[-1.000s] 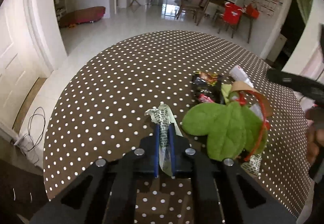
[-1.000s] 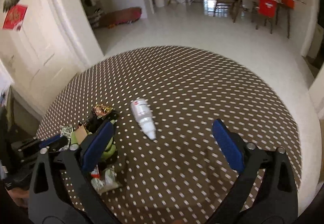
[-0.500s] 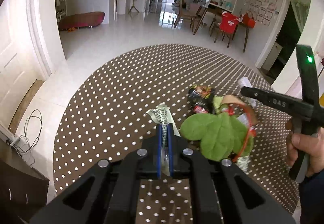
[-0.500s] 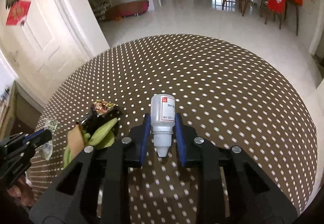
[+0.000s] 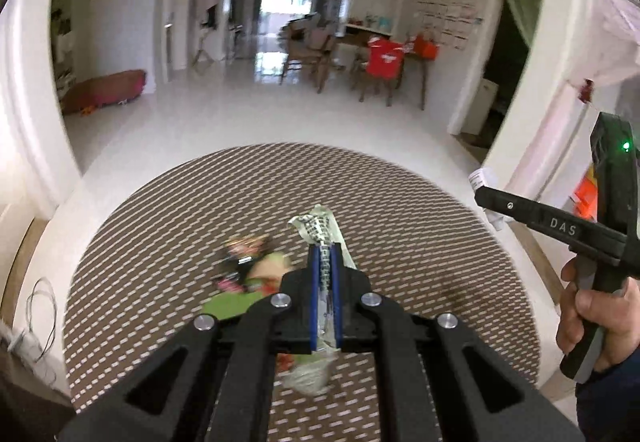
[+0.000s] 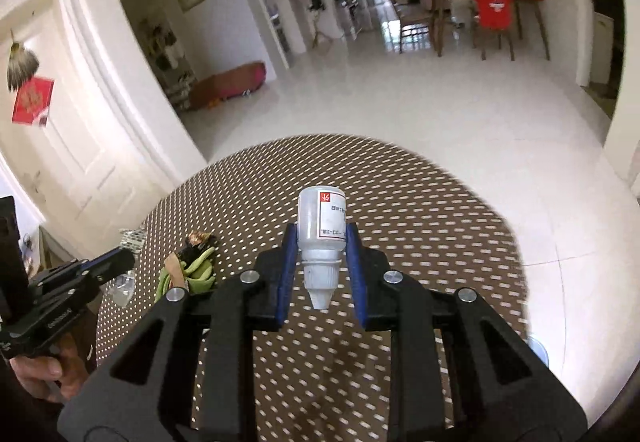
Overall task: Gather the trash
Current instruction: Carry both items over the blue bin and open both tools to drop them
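Left tongs [image 5: 325,262] clenched on crumpled wrapper [image 5: 316,226], raised above desk [image 5: 420,242]. Right tongs [image 6: 322,242] gripping white bottle [image 6: 322,222], nozzle toward camera, lifted clear. Remaining trash pile [image 6: 188,270] near desk's left edge.

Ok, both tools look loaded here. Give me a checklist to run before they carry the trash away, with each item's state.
1. Left tool shut on the wrapper: ok.
2. Right tool shut on the white bottle: ok.
3. Bottle clear of the table: ok.
4. Trash pile cleared from the table: not ok.
5. Bin in view: not ok.
6. Bottle capped: cannot tell.
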The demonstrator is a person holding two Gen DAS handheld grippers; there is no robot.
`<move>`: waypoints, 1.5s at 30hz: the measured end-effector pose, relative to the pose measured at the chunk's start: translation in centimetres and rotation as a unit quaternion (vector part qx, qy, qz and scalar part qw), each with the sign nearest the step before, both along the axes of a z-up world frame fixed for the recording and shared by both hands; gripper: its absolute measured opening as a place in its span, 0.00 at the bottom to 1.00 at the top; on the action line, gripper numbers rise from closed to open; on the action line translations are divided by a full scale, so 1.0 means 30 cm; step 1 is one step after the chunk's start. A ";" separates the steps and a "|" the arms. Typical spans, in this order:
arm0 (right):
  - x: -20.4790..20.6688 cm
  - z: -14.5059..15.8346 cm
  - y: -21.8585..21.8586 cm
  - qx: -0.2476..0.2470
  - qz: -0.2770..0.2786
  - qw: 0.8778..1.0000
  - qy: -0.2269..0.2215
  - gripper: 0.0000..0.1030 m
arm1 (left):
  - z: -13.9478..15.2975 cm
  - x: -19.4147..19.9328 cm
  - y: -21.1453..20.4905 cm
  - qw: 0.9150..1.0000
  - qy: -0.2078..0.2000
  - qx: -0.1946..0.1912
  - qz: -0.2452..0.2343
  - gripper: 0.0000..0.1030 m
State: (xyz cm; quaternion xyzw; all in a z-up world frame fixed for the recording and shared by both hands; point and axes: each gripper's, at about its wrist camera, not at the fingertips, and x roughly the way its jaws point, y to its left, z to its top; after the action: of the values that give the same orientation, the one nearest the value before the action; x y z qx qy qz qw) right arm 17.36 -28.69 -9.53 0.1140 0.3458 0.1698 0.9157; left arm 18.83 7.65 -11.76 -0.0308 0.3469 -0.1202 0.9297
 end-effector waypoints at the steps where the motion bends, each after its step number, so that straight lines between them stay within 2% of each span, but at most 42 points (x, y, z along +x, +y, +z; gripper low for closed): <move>1: -0.021 0.006 -0.038 0.004 -0.008 1.000 -0.003 0.23 | 0.006 0.003 -0.032 1.000 -0.002 0.000 -0.009 0.05; 6: -0.108 0.029 -0.255 0.024 -0.066 0.997 -0.013 0.23 | 0.035 0.025 -0.230 0.998 -0.008 -0.012 -0.061 0.05; 10: -0.194 -0.008 -0.460 0.025 -0.130 0.991 0.000 0.23 | 0.047 0.027 -0.409 0.993 -0.016 -0.016 -0.115 0.05; 16: -0.311 -0.116 -0.796 0.033 -0.242 0.969 0.039 0.23 | -0.019 0.050 -0.718 0.980 0.012 -0.010 -0.197 0.05; 20: -0.355 -0.202 -0.920 0.035 -0.278 0.958 0.067 0.23 | -0.078 0.047 -0.903 0.970 0.037 -0.009 -0.241 0.05; 28: -0.398 -0.362 -1.074 0.050 -0.314 0.941 0.120 0.24 | -0.238 0.067 -1.231 0.951 0.092 0.014 -0.296 0.05; 35: -0.389 -0.493 -1.139 0.068 -0.311 0.935 0.160 0.24 | -0.408 0.111 -1.425 0.934 0.155 0.040 -0.320 0.05; 38: -0.385 -0.519 -1.163 0.081 -0.318 0.930 0.168 0.24 | -0.481 0.130 -1.454 0.928 0.175 0.056 -0.324 0.05; 39: -0.387 -0.525 -1.173 0.085 -0.321 0.928 0.169 0.26 | -0.515 0.141 -1.483 0.926 0.186 0.058 -0.324 0.05; 40: -0.387 -0.526 -1.181 0.087 -0.325 0.927 0.169 0.46 | -0.538 0.147 -1.506 0.924 0.194 0.061 -0.325 0.05; 42: -0.386 -0.515 -1.205 0.094 -0.335 0.924 0.160 0.72 | -0.568 0.165 -1.539 0.917 0.207 0.068 -0.333 0.07; 43: -0.394 -0.514 -1.219 0.100 -0.336 0.923 0.158 0.72 | -0.578 0.171 -1.568 0.916 0.209 0.068 -0.337 0.07; 44: -0.401 -0.514 -1.225 0.101 -0.338 0.922 0.158 0.72 | -0.593 0.174 -1.585 0.914 0.211 0.076 -0.337 0.14; 45: -0.408 -0.510 -1.235 0.100 -0.343 0.921 0.156 0.74 | -0.607 0.179 -1.607 0.911 0.218 0.088 -0.338 0.39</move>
State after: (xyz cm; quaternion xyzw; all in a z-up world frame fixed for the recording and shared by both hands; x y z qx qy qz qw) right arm 5.12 -65.74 -24.84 0.3412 0.4058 -0.1408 0.8361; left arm 24.19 -40.57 -29.98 0.1446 0.5395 -0.3864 0.7340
